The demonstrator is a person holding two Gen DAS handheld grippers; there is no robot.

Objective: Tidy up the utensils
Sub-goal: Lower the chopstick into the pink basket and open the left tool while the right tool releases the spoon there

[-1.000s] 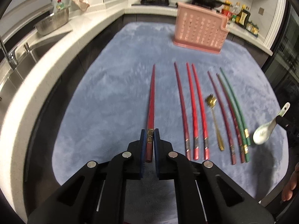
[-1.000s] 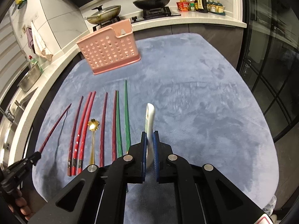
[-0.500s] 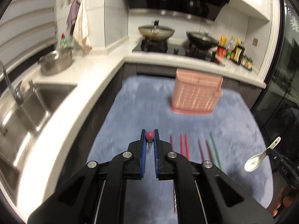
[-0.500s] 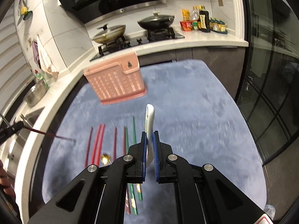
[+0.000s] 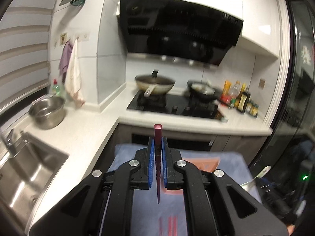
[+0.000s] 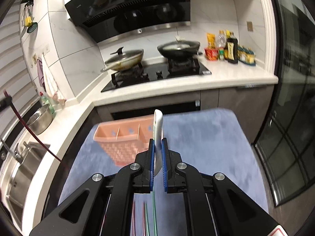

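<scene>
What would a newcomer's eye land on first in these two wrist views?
Front and centre of each view is a closed pair of jaws: the left gripper clamps a dark red chopstick standing near upright, and the right gripper clamps a white ceramic spoon. Beyond the spoon, the pink perforated plastic utensil basket sits on the blue-grey mat.

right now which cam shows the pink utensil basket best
The right wrist view: the pink basket shows its open top, dividers and perforated front on the blue mat. In the left wrist view only a pink sliver peeks out behind the left gripper.
</scene>
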